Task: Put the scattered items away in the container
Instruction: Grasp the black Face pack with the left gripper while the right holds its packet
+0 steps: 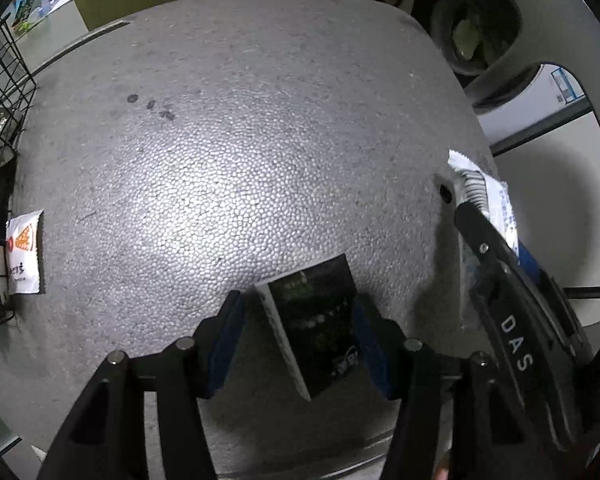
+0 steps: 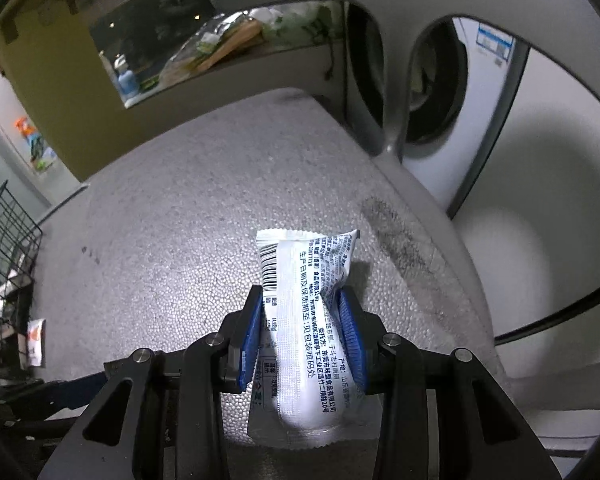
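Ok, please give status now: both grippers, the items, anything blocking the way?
Left gripper holds dark packet. Right gripper shut on white packet. One packet lies beside wire basket. Foam table between: nothing blocking.

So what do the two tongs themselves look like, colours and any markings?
Both are matte black frames with triangular cut-outs and round silver pivot bolts. The left tongs and right tongs each carry ribbed blue pads on their fingers. Seen from the left wrist camera, the right one bears white "DAS" lettering. No cables or sleeves show.
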A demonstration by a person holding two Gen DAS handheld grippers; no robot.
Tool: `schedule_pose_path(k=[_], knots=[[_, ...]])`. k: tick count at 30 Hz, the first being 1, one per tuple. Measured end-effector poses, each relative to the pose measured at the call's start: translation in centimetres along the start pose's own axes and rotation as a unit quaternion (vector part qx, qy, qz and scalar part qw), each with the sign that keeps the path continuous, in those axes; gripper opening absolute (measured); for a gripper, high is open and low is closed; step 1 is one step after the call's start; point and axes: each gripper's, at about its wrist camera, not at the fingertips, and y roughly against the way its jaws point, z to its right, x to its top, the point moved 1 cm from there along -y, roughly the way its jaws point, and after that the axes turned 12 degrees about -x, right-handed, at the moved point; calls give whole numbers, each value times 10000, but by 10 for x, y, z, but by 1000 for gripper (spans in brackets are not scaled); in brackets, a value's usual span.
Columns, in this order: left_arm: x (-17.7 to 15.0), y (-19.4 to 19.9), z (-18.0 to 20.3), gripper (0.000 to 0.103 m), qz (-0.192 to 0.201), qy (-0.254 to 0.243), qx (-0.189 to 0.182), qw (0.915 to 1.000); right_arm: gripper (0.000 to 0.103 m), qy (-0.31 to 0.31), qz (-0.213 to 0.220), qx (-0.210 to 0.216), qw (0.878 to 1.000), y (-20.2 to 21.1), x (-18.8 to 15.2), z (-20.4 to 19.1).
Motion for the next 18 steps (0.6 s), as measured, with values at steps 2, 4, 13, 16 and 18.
schedule_pose_path(k=[2,4,13,16,18], knots=[[4,-2,-3,67,-6,34,-58,10000,38,-56,-60,109,9999,-3,-2,2],[1,2,-14,71,-2,150,-118,9998,38,-59,-77,113,9999,-4,-5,3],[11,3,-19,73,126,255,-276,9992,38,-224,-120,69,9997,-6,-12,12],[13,-1,-16,73,168,261,-305,9991,38,-258,-160,53,9995,-7,-13,15],[3,0,-13,73,176,203,-263,9993,38,-279,-223,108,9993,-10,-14,15]])
